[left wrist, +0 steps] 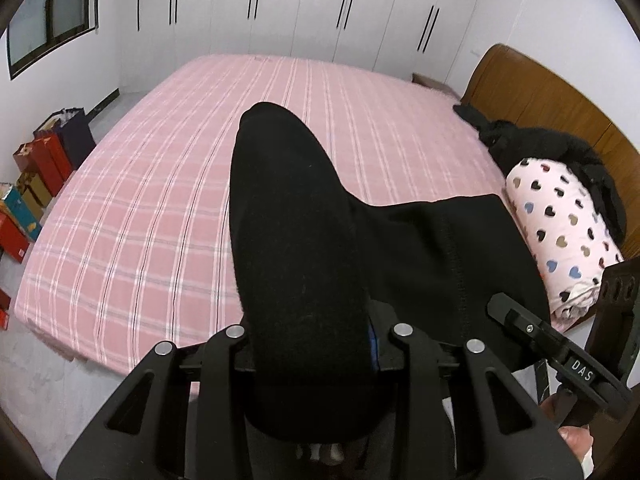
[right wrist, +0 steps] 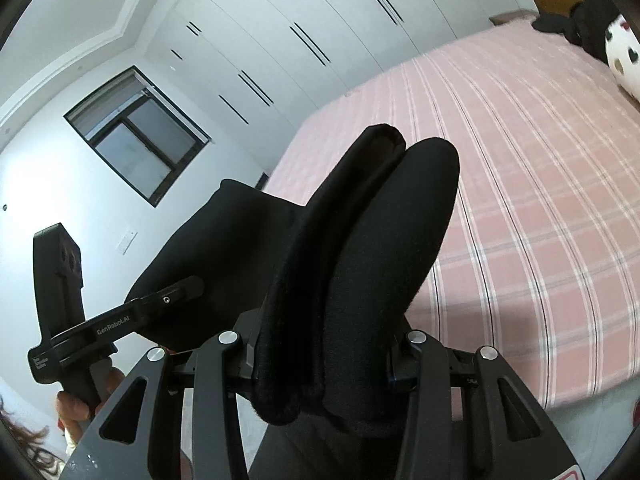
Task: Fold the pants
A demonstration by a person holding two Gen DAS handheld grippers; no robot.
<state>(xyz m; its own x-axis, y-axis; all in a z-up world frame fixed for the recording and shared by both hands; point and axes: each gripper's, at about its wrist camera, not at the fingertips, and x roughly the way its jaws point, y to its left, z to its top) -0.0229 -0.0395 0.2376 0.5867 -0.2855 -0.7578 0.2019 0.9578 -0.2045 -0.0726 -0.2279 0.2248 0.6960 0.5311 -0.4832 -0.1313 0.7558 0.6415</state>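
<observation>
The black pants (left wrist: pixel 304 240) hang in the air above the near edge of the pink plaid bed (left wrist: pixel 160 184). My left gripper (left wrist: pixel 316 344) is shut on a thick bunch of the pants; the cloth hides its fingers. The right gripper (left wrist: pixel 532 324) shows at the right of this view, gripping the stretched pants edge. In the right wrist view my right gripper (right wrist: pixel 324 360) is shut on folded layers of the pants (right wrist: pixel 360 248), fingers hidden by cloth. The left gripper (right wrist: pixel 176 300) shows at the left, clamped on the pants' far corner.
A heart-print bundle (left wrist: pixel 560 224) and dark clothes (left wrist: pixel 560 148) lie by the wooden headboard (left wrist: pixel 552 96). Boxes and bags (left wrist: pixel 36 184) stand on the floor left of the bed. White wardrobes (left wrist: pixel 300 4) line the far wall.
</observation>
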